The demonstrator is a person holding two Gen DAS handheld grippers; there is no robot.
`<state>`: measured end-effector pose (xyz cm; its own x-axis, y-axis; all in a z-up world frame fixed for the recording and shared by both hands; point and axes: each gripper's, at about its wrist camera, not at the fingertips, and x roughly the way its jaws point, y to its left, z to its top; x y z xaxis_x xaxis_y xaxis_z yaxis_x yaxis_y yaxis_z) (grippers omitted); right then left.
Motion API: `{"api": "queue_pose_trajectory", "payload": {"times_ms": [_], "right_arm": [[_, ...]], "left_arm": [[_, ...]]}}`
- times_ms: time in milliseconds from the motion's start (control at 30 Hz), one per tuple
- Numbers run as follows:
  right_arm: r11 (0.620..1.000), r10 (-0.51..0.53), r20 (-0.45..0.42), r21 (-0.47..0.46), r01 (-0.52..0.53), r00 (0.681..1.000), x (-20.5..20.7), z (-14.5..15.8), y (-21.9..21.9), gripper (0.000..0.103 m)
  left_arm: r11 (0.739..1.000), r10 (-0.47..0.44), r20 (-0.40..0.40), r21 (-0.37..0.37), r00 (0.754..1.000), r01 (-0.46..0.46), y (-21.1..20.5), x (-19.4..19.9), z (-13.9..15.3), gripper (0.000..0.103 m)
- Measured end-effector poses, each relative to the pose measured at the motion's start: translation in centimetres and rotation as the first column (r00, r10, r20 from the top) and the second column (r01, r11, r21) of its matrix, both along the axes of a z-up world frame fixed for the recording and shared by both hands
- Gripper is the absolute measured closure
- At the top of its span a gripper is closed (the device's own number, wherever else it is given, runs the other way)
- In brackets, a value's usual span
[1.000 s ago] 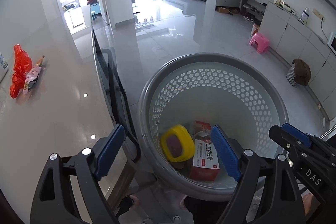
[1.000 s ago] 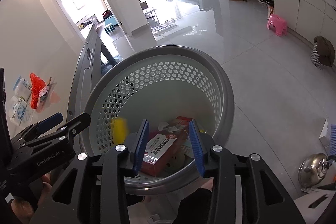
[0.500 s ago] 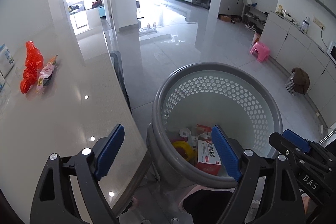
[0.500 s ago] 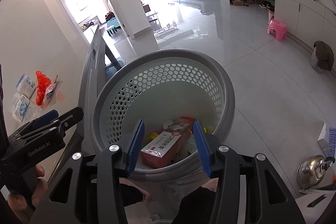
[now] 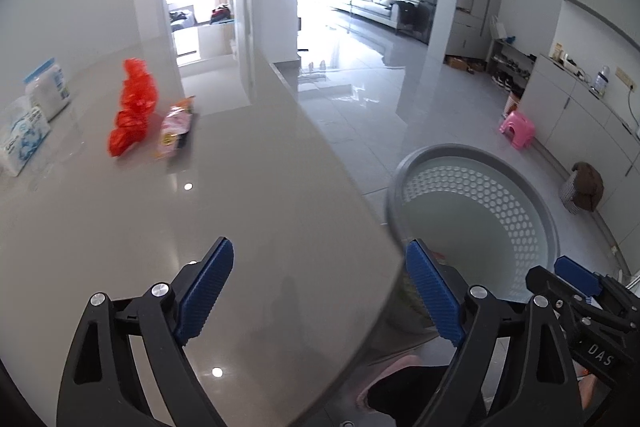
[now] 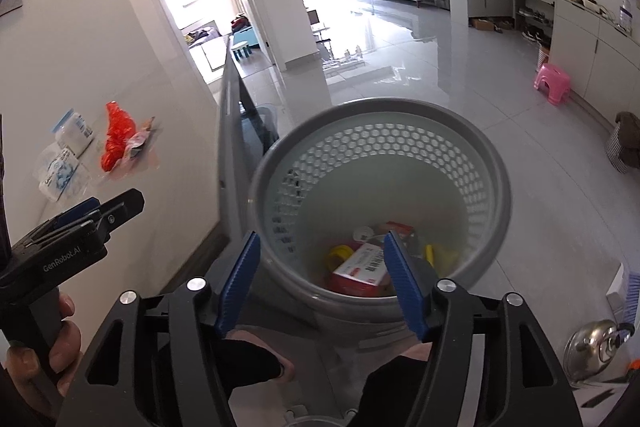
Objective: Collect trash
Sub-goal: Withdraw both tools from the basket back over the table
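The grey perforated basket (image 6: 496,187) stands on the floor beside the table (image 5: 260,227). Inside it lie a red-and-white box (image 6: 360,269) and yellow pieces (image 6: 340,253). My right gripper (image 6: 320,247) hovers over the basket's near rim; its jaws are opening with nothing between them. My left gripper (image 5: 320,255) is over the table's near corner, jaws wide, still opening and empty. Far left on the table lie a crumpled red bag (image 5: 132,107) and a pink snack wrapper (image 5: 176,129), well ahead of the left gripper. The basket's rim (image 5: 472,151) shows to its right.
Two tissue packs (image 5: 24,139) lie at the table's far left, by the wall. A dark chair back (image 6: 256,131) stands between table and basket. A steel pot lid (image 6: 592,347) is at the lower right. A pink stool (image 6: 552,81) and cabinets line the far right.
My left gripper has swung left, from above the basket to above the table. The right gripper's jaws have widened and it has drawn back slightly. A yellow piece has dropped into the basket.
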<state>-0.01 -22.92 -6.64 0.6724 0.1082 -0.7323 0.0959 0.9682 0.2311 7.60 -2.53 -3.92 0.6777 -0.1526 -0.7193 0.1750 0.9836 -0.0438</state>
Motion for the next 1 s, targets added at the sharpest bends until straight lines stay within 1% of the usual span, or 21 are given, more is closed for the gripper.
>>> {"api": "queue_pose_trajectory", "payload": {"times_ms": [167, 267, 367, 533, 600, 733, 900, 1000], "right_arm": [[0.999, 0.045, 0.002, 0.001, -0.045, 0.999, 0.8, 0.3, 3.5, 0.039], [0.997, 0.077, 0.013, -0.003, -0.077, 0.997, 1.4, 0.9, 6.0, 0.036], [0.993, 0.120, 0.031, -0.007, -0.120, 0.992, 2.4, 1.5, 8.7, 0.034], [0.982, 0.186, 0.044, -0.049, -0.184, 0.981, 4.5, 2.3, 13.2, 0.032], [0.979, 0.201, 0.048, -0.050, -0.198, 0.979, 5.6, 2.3, 14.9, 0.030], [0.971, 0.235, 0.036, -0.049, -0.233, 0.971, 7.8, 2.4, 17.6, 0.030], [0.959, 0.277, 0.047, -0.082, -0.272, 0.960, 11.3, 2.8, 21.6, 0.030], [0.951, 0.302, 0.046, -0.085, -0.298, 0.952, 13.3, 2.8, 23.3, 0.030]], "left_arm": [[0.998, 0.064, 0.023, 0.013, 0.998, -0.064, 5.1, -0.5, 0.4, 0.016], [0.994, 0.112, 0.025, -0.015, 0.993, -0.112, 8.5, -0.5, 0.9, 0.016], [0.987, 0.159, 0.048, -0.008, 0.986, -0.159, 11.2, -0.3, 1.4, 0.015], [0.973, 0.230, 0.081, 0.003, 0.970, -0.231, 16.2, 0.3, 1.6, 0.013], [0.967, 0.254, 0.084, 0.007, 0.964, -0.255, 18.0, 0.7, 1.5, 0.013], [0.954, 0.300, 0.086, 0.002, 0.950, -0.301, 21.9, 1.5, 1.5, 0.013], [0.937, 0.346, 0.107, 0.018, 0.932, -0.350, 25.5, 3.5, 1.7, 0.013], [0.930, 0.362, 0.120, 0.019, 0.924, -0.367, 26.9, 4.8, 1.9, 0.013]]}}
